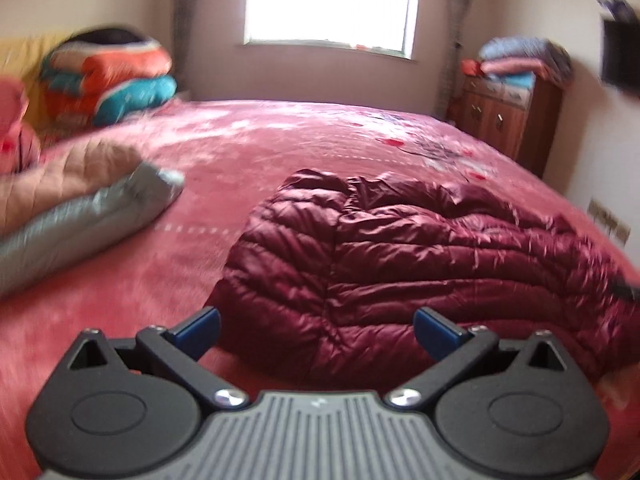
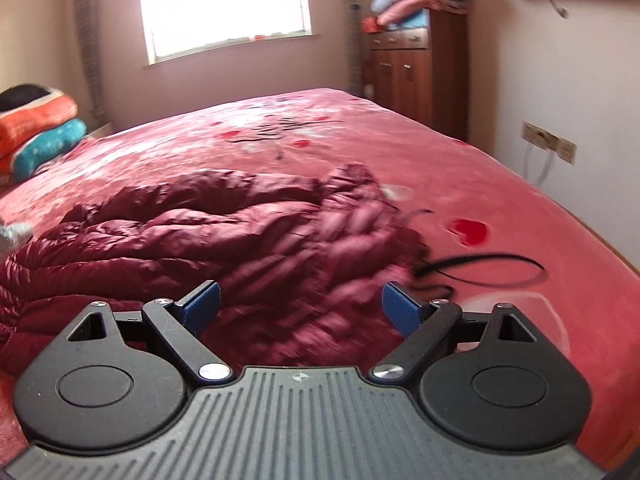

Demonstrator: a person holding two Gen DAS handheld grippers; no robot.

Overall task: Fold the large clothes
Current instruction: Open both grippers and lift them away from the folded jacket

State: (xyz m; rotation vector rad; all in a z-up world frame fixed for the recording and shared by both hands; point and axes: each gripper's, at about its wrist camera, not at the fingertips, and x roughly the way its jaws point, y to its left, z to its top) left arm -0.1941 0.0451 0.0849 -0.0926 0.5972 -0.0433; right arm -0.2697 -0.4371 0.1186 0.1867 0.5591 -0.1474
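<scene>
A dark red quilted puffer jacket (image 1: pixel 400 256) lies crumpled on the pink bed (image 1: pixel 248 152). In the right wrist view the same jacket (image 2: pixel 208 236) spreads from the left edge to the middle, and a thin black cord (image 2: pixel 488 268) trails from it onto the bedspread. My left gripper (image 1: pixel 318 334) hovers open just above the jacket's near edge, nothing between its blue pads. My right gripper (image 2: pixel 302 306) is also open over the jacket's near right part, holding nothing.
Folded grey and beige jackets (image 1: pixel 80 200) lie at the left of the bed. Stacked orange and teal quilts (image 1: pixel 116 80) sit at the far left. A wooden cabinet (image 2: pixel 420 68) with folded blankets stands by the right wall. Wall sockets (image 2: pixel 550 146) are beside the bed.
</scene>
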